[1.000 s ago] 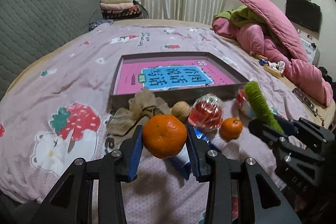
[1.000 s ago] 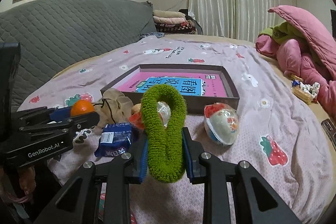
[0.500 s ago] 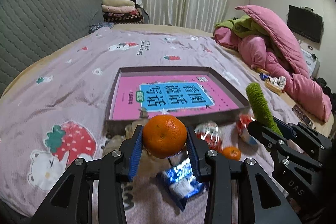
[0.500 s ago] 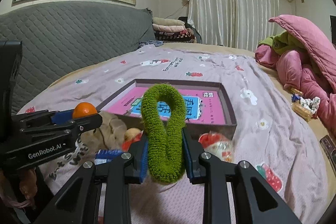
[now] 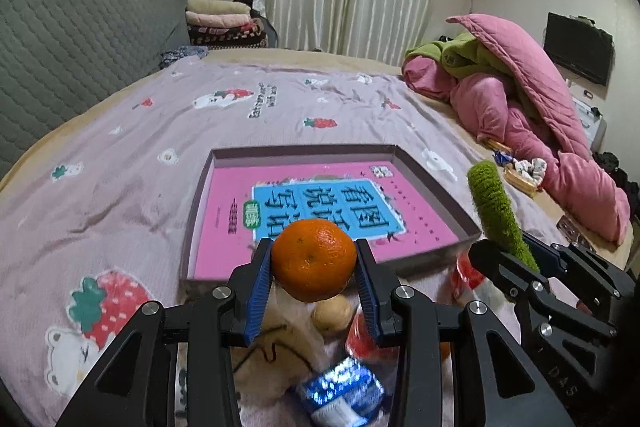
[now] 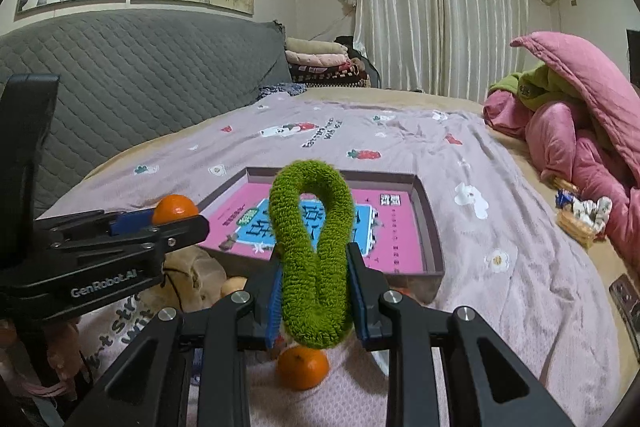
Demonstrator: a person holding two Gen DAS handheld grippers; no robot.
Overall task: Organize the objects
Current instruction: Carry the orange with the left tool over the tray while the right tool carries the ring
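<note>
Both hand-held grippers have advanced toward the shallow box (image 5: 436, 203) on the bed (image 5: 120, 155) since the earlier frame. Left hand-held gripper (image 5: 314, 269) clamps an orange (image 5: 314, 259) above the box's near edge. Right hand-held gripper (image 6: 314, 291) is closed on a green fuzzy loop (image 6: 312, 247), raised beside it.

Bed (image 5: 132, 163), strawberry-print cover. On it: shallow box (image 5: 436, 187), loose orange (image 6: 303, 367), walnut (image 5: 332, 313), blue packet (image 5: 340, 397), beige cloth (image 6: 192, 267), pink quilt heap (image 5: 520, 115).
</note>
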